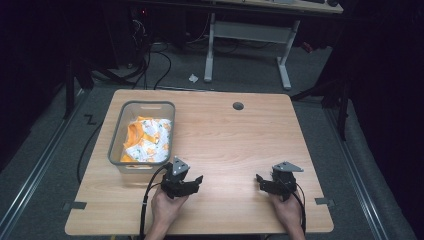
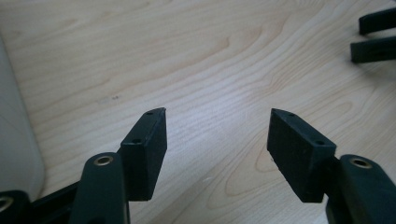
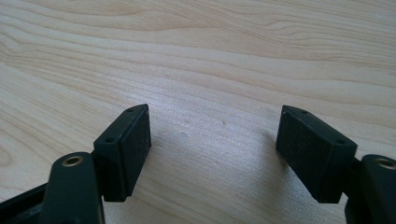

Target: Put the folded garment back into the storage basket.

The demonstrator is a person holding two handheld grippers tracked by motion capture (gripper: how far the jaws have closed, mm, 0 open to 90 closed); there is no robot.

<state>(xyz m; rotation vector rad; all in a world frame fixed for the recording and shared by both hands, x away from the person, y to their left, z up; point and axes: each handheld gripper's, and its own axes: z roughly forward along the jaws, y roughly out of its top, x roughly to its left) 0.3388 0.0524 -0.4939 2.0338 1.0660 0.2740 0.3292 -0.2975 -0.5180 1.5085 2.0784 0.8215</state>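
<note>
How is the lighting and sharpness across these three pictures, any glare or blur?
High view: the table is brightly lit while the room around it falls to near black; the bin and its contents look soft. Left gripper view: the wood grain is sharp, the left gripper slightly soft up close. Right gripper view: a pale sheen on the wood, shadows beside the right gripper.
</note>
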